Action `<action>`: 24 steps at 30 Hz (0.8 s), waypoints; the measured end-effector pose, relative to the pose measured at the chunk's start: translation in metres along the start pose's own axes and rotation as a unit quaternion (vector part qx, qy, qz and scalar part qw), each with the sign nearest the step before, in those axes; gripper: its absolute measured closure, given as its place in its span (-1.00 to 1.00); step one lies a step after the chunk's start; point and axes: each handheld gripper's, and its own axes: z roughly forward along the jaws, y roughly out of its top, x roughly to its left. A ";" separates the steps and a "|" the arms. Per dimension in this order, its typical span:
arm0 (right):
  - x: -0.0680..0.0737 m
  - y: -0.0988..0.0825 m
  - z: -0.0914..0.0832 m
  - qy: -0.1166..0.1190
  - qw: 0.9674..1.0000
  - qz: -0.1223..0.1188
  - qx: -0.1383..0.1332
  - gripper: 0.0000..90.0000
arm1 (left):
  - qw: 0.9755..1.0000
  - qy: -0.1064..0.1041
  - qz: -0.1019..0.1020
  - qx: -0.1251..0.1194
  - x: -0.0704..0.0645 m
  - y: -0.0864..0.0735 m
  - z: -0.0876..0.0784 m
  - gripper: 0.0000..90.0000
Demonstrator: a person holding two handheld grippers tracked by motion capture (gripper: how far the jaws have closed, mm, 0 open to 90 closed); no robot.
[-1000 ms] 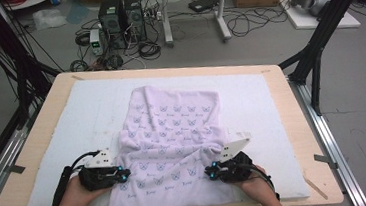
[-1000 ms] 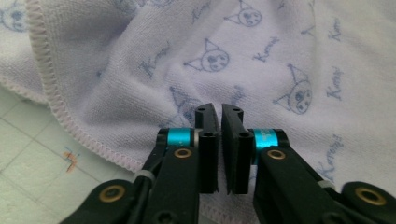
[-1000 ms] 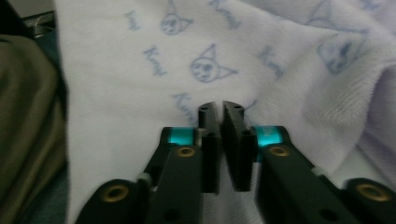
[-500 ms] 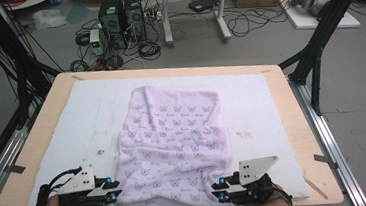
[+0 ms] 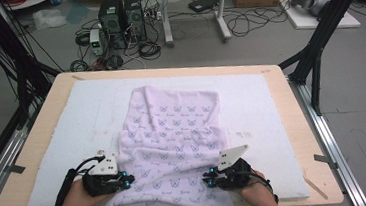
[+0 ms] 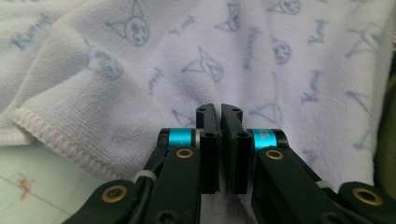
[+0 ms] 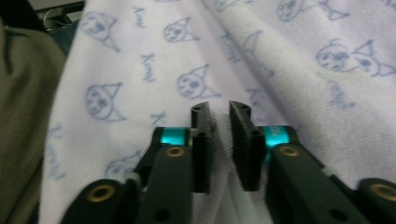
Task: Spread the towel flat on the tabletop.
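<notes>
A: L gripper (image 6: pixel 219 111) – state?
B: Jaws together, tips resting on the towel (image 6: pixel 140 70); no cloth seen between them. Hemmed edge just off to one side, so prob. a missed bite.
A: R gripper (image 7: pixel 219 112)?
B: Jaws just been closing, ridge of towel caught between the pads. Clamped, but shallow – only a thin fold.
A: Where on the table (image 5: pixel 39 145)?
B: Both low, near the near edge, one at each side hem of the towel (image 5: pixel 173 129): L gripper (image 5: pixel 127 179) at the left hem, R gripper (image 5: pixel 206 177) at the right. Towel lengthwise on the pale mat (image 5: pixel 87 116), mid-table, far end flat, rumpled across the middle, near end hanging over the near edge.
A: Step, by the look of it?
B: Likely gripping both sides for a fold or a pull straight.
A: Tips?
B: Reopen L, slide onto the hem, bite deeper before any lift. Match R's depth, same distance from the near edge both sides. Then lift together, level, slow; otherwise skewed cloth or a slipped corner. Keep tension across the width to flatten the wrinkles.
</notes>
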 end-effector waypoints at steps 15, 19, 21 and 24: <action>-0.005 0.016 -0.026 -0.023 1.000 -0.007 -0.017 0.35 | 0.999 0.041 -0.002 -0.034 0.006 0.008 -0.016 0.26; -0.026 0.006 -0.008 -0.027 0.999 0.021 0.016 0.38 | 0.999 0.032 -0.008 -0.009 0.019 0.003 0.006 0.41; -0.027 0.002 -0.003 -0.029 0.999 0.016 0.023 0.54 | 1.000 0.020 -0.012 -0.009 0.020 0.002 0.004 0.85; -0.026 -0.002 -0.004 -0.009 1.000 0.020 0.012 0.91 | 1.000 0.013 -0.004 -0.001 0.015 0.001 0.000 0.96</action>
